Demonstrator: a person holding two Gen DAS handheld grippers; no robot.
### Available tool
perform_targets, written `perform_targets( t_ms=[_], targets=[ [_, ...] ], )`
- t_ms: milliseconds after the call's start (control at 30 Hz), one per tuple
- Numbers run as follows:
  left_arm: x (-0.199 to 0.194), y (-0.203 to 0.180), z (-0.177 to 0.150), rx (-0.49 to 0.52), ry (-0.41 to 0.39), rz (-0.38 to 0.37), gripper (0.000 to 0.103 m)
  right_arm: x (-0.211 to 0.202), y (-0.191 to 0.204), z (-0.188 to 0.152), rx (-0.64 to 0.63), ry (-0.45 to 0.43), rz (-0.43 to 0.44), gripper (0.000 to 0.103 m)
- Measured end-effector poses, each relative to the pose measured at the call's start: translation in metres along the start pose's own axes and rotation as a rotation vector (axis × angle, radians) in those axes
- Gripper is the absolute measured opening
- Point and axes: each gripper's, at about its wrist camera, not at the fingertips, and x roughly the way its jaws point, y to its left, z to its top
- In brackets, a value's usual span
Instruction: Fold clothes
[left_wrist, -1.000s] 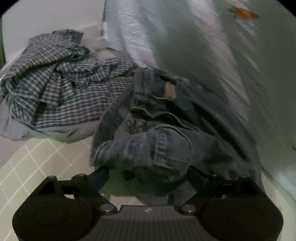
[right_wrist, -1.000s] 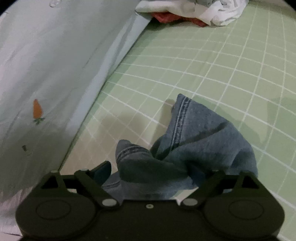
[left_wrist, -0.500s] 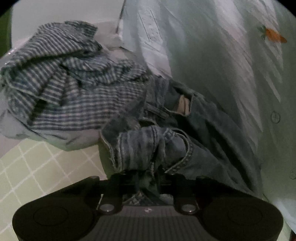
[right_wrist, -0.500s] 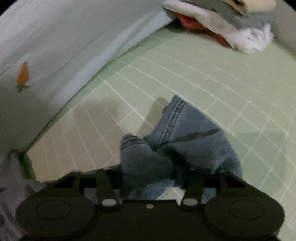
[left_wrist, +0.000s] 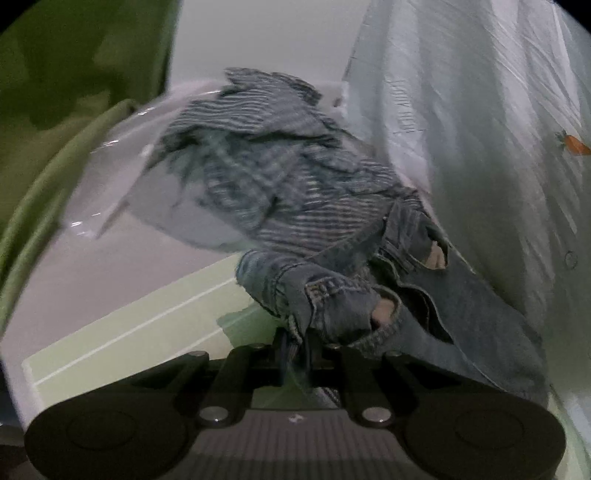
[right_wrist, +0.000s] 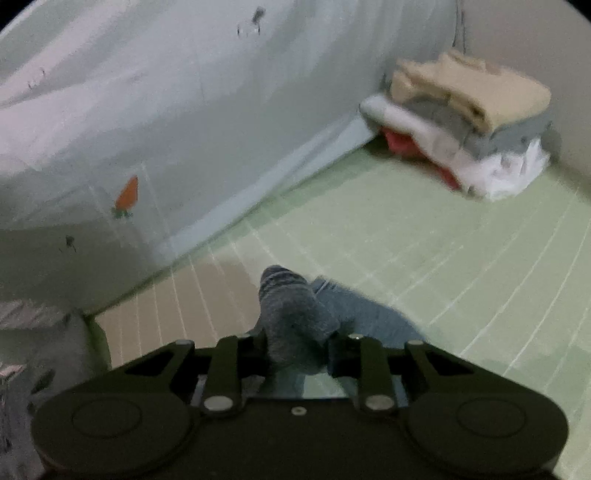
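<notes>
A pair of blue jeans (left_wrist: 424, 295) lies along the pale sheet at the right of the left wrist view. My left gripper (left_wrist: 297, 345) is shut on the bunched waistband of the jeans, lifted off the green grid mat. My right gripper (right_wrist: 295, 350) is shut on a leg end of the jeans (right_wrist: 295, 314), which bulges up between the jaws above the mat. The rest of that leg (right_wrist: 369, 314) hangs just beyond the fingers.
A crumpled blue plaid shirt (left_wrist: 266, 166) lies on a white surface behind the jeans. A stack of folded clothes (right_wrist: 465, 122) sits in the far right corner. A pale sheet with carrot prints (right_wrist: 127, 192) runs along the edge of the green grid mat (right_wrist: 443, 258).
Both grippers closed on the jeans and lifted them. Both views tilted upward, showing more of the wall, the sheet and the folded stack.
</notes>
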Motion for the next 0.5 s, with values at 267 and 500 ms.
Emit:
perform_targets(
  t_ms=[267, 500],
  targets=[
    [-0.003, 0.017, -0.018, -0.060, 0.031, 0.028, 0.011, -0.032, 0.010, 0.028, -0.069, -0.101, 0.030, 0.026],
    [-0.003, 0.004, -0.013, 0.061, 0.020, 0.177, 0.039, 0.018, -0.010, -0.009, -0.140, 0.208, -0.171, 0.060]
  ],
)
